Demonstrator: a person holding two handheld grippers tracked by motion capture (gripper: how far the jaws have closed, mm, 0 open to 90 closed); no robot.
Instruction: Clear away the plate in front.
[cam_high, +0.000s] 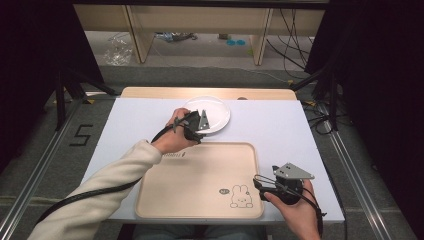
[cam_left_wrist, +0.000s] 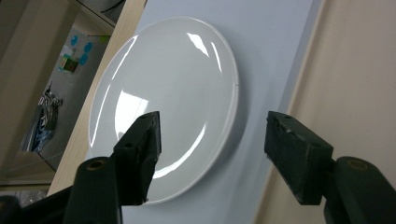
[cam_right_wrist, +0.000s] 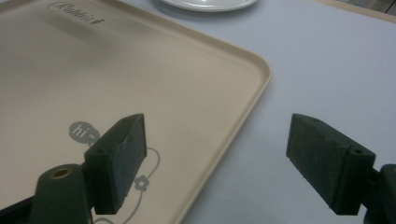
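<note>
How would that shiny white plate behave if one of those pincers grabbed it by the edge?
The plate looks glossy with bright reflections, so the left gripper, open around its rim, might slip. It seems rigid and probably breakable if dropped. Being flat and shallow, it would likely slide on the white table cover, not tip.

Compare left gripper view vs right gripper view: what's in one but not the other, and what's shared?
Left gripper view: the whole white plate, glossy and empty, with the left gripper open, one jaw over the plate's rim, the other over the mat; also shelving off the table edge. Right gripper view: the tray's printed rabbit drawing and "hi" bubble, with the right gripper open astride the tray's corner. Shared: the plate, the beige tray and the pale mat.
</note>
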